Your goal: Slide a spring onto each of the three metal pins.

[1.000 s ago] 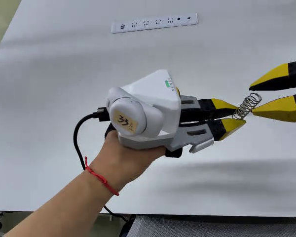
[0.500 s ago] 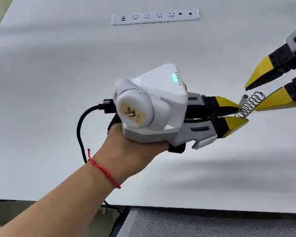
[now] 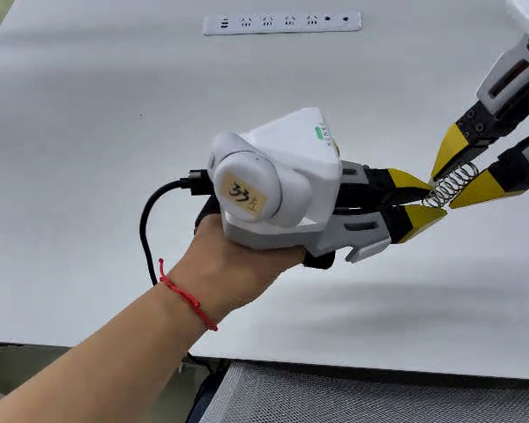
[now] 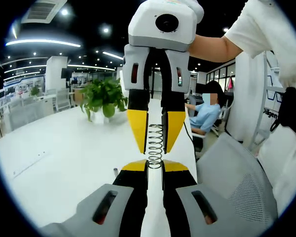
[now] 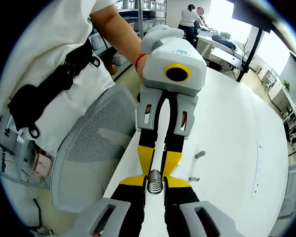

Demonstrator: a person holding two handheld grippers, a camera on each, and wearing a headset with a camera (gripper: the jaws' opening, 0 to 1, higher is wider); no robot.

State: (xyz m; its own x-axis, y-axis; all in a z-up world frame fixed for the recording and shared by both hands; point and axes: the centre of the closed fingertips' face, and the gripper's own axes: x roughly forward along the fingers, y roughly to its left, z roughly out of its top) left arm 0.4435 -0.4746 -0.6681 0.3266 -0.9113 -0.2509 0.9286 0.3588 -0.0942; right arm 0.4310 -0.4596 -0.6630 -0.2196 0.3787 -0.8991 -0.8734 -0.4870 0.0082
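Note:
In the head view my left gripper (image 3: 428, 201), held in a hand, points right with its jaws nearly together on a metal pin that the spring hides. A steel coil spring (image 3: 450, 185) lies between the yellow jaws of my right gripper (image 3: 443, 190), which reaches in from the right. The spring's near end meets the left gripper's tips. In the left gripper view the spring (image 4: 155, 140) runs straight from the right gripper (image 4: 155, 150) down into my left gripper (image 4: 155, 165). The right gripper view shows the spring (image 5: 154, 181) end-on in my right gripper (image 5: 155, 180), facing the left gripper (image 5: 159, 170). Two metal pins (image 5: 200, 154) (image 5: 193, 178) lie on the table.
The white table (image 3: 115, 132) carries a white power strip (image 3: 282, 23) at its far edge. A grey mesh chair (image 5: 89, 158) stands at the near edge, beside the person in a white shirt. A black cable (image 3: 150, 238) trails from the left gripper.
The right gripper has swung up and tilted steeper while carrying the spring toward the left gripper. The grey pin tip seen half a second ago is now covered by the spring.

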